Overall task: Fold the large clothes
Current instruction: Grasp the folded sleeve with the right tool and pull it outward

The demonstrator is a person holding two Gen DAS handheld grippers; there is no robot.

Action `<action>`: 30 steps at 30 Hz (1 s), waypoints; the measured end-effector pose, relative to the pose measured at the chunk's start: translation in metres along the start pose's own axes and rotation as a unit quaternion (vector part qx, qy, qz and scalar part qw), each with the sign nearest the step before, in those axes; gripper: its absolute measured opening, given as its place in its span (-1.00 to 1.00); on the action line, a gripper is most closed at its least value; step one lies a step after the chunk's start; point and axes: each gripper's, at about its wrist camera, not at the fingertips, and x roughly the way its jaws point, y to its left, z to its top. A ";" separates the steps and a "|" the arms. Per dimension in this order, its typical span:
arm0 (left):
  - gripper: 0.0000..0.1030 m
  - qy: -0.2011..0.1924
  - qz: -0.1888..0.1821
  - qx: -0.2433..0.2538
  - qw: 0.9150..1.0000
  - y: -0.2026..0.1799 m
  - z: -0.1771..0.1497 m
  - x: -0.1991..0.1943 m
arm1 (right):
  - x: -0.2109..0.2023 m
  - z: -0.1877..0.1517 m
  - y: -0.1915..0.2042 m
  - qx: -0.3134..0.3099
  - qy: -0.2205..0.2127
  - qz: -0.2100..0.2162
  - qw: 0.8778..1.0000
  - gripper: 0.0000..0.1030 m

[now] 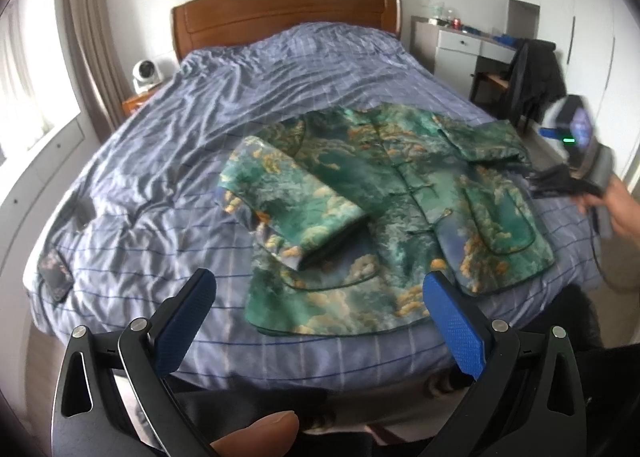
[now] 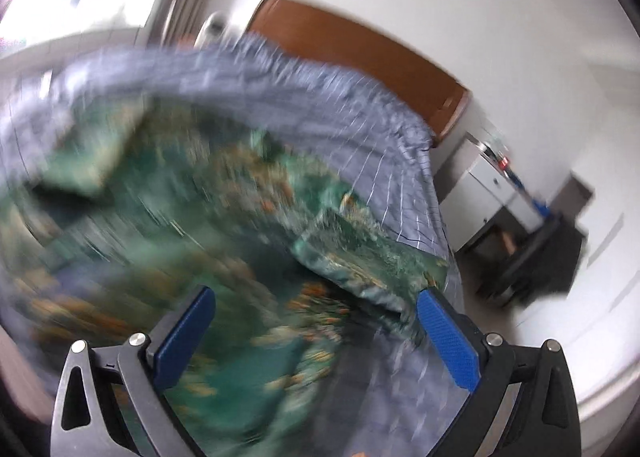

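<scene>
1. Green print jacket (image 1: pixel 384 213) lies flat, front up, on the bed (image 1: pixel 168 161), near the foot edge.
2. L gripper (image 1: pixel 320 297): jaws wide apart, empty, hovering over the hem. R gripper (image 2: pixel 316 317): jaws also spread, nothing held, near the other sleeve (image 2: pixel 372 257).
3. Collar points to the headboard (image 1: pixel 280 13), hem toward the person; long axis runs head-to-foot. One sleeve (image 1: pixel 296 205) is already folded across the front, the other is out sideways.
4. Risks, prob.: satiny cloth could slip from a shallow pinch; jaws may grab the bedsheet too; R view is badly blurred, so fast motion might drag the jacket askew.
</scene>
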 end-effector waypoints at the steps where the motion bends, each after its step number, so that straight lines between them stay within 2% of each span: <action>1: 1.00 0.002 0.004 -0.003 1.000 0.002 0.000 0.001 | 0.018 0.001 0.000 -0.012 0.014 0.001 1.000 0.99; 5: 1.00 0.028 0.014 -0.032 0.999 0.015 -0.002 0.010 | 0.111 0.005 -0.009 -0.041 0.088 0.003 0.995 0.97; 9: 1.00 0.053 0.025 -0.057 0.997 0.025 -0.003 0.019 | 0.173 -0.001 0.012 -0.140 0.115 -0.047 0.982 0.96; 11: 1.00 0.057 0.029 -0.057 0.996 0.027 -0.003 0.020 | 0.192 -0.001 0.013 -0.173 0.116 -0.071 0.975 0.71; 12: 1.00 0.057 0.031 -0.055 0.996 0.026 -0.003 0.021 | 0.198 0.000 0.009 -0.175 0.121 -0.074 0.974 0.10; 13: 1.00 0.057 0.034 -0.052 0.996 0.025 -0.003 0.021 | 0.205 0.003 -0.001 -0.159 0.135 -0.065 0.976 -0.48; 14: 1.00 0.057 0.035 -0.050 0.997 0.024 -0.002 0.022 | 0.205 0.007 -0.012 -0.140 0.141 -0.058 0.978 -0.56; 16: 1.00 0.059 0.031 -0.048 0.997 0.022 -0.001 0.026 | 0.188 0.016 -0.043 -0.075 0.116 -0.075 0.988 -0.70; 18: 1.00 0.062 0.024 -0.046 0.997 0.020 0.000 0.031 | 0.164 0.019 -0.076 -0.001 0.090 -0.082 0.993 -0.72; 20: 1.00 0.065 0.016 -0.042 0.997 0.016 0.001 0.036 | 0.130 0.013 -0.122 0.099 0.057 -0.095 0.989 -0.74; 22: 0.99 0.066 0.006 -0.035 0.997 0.010 0.003 0.039 | 0.102 0.004 -0.153 0.162 0.036 -0.108 0.980 -0.75; 24: 1.00 0.064 0.000 -0.028 0.998 0.004 0.005 0.039 | 0.076 -0.014 -0.188 0.226 0.019 -0.125 0.966 -0.75; 27: 1.00 0.057 -0.004 -0.020 0.998 -0.002 0.006 0.036 | 0.052 -0.058 -0.241 0.333 0.012 -0.148 0.931 -0.75; 30: 1.00 0.054 -0.002 -0.018 0.998 -0.003 0.006 0.033 | 0.048 -0.117 -0.264 0.425 0.035 -0.148 0.892 -0.75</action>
